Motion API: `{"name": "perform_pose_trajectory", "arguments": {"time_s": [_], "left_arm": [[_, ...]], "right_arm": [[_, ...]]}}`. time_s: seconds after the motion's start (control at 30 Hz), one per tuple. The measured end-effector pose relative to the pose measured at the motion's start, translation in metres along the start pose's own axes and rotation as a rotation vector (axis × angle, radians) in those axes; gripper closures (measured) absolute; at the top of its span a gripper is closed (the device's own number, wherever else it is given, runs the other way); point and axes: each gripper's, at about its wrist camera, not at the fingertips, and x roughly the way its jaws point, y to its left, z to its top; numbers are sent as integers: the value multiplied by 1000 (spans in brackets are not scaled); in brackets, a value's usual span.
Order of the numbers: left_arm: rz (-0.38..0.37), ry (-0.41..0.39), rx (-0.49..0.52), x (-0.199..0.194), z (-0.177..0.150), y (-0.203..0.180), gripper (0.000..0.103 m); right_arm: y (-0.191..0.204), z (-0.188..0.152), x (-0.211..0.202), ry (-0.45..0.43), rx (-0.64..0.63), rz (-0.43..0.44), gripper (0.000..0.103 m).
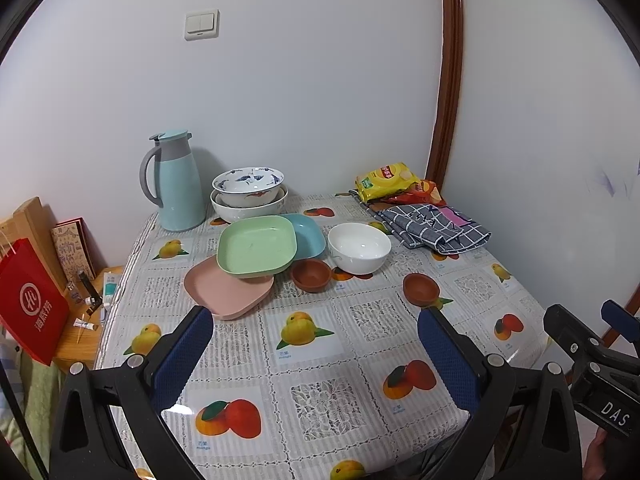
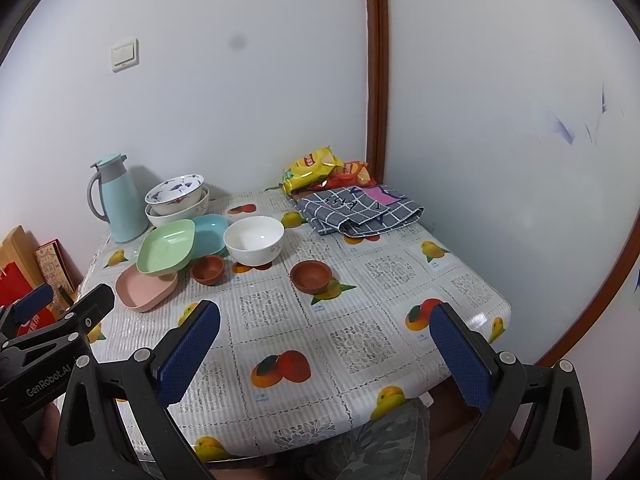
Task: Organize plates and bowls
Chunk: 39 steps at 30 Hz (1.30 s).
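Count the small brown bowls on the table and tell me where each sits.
2. One brown bowl sits between the pink plate and the white bowl. The other brown bowl stands alone, nearer the table's right edge. None appear hidden.

Left wrist view sits above the table's [image 1: 320, 360] near edge, looking forward and down toward the wall corner. Right wrist view hangs just to its right, aimed the same way, a touch farther back. Both catch the white bowl [image 1: 359, 253] [image 2: 254, 240], the plates, the thermos [image 1: 176, 180] [image 2: 118, 200], and each glimpses the other's gripper at its frame edge.
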Motion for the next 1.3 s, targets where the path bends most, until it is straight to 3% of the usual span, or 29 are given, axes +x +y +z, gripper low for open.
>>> {"name": "perform_pose_trajectory", "arguments": {"time_s": [1.3], "left_arm": [[2,-6,4,-3,-4,1,0]], "right_arm": [[1,-3,-7,-20,10,18,0]]}}
